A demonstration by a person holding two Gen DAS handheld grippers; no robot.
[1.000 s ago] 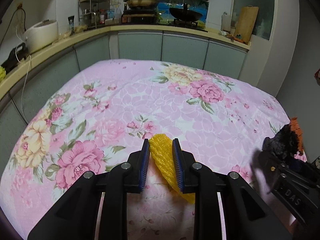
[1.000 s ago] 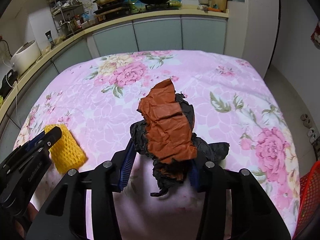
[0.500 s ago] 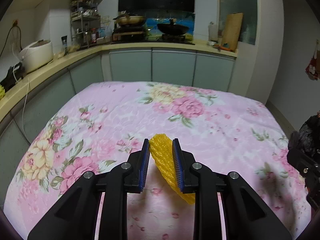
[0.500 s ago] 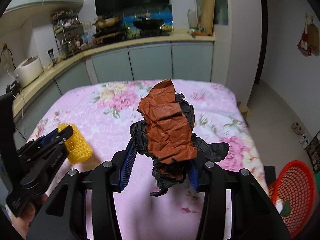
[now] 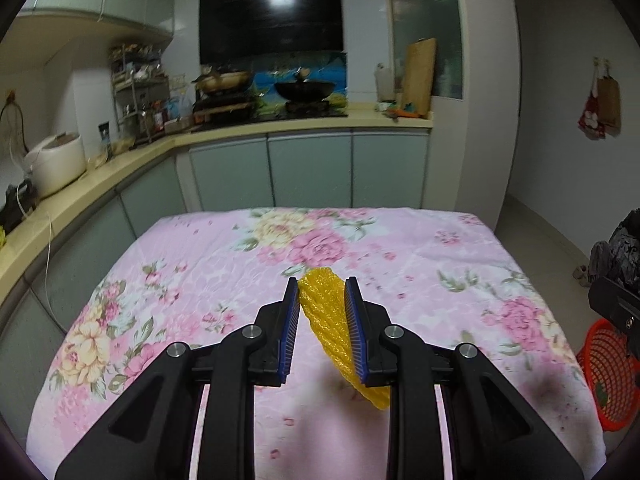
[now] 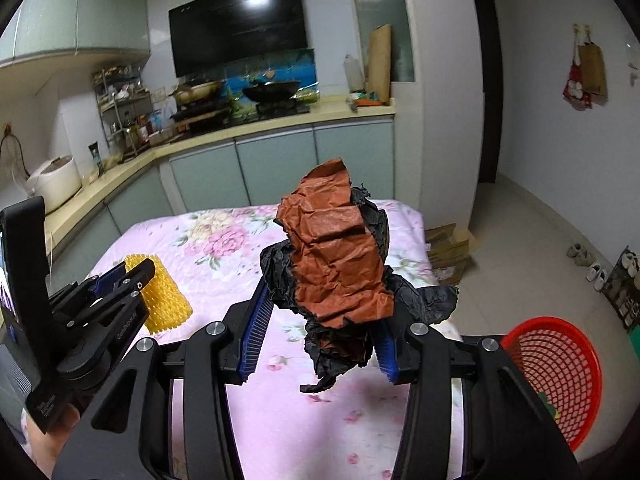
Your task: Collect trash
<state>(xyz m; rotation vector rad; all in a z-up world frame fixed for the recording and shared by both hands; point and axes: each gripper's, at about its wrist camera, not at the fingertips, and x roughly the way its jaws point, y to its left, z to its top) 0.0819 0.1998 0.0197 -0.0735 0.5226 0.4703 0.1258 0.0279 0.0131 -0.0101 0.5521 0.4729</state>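
Floral tablecloth (image 5: 200, 280) fills lower frame. Left gripper (image 5: 322, 296) pinching yellow foam net (image 5: 328, 312); right gripper (image 6: 320, 316) clamping crumpled paper wad (image 6: 336, 264). Red basket (image 6: 560, 364) lower right.

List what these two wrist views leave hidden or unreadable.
- Red basket: its contents; the right gripper's finger and the picture's edge cut it off in both views.
- Crumpled brown and black paper: its back, and the gripper pad behind it.
- Yellow foam net: its lower end sits behind the left gripper's finger.
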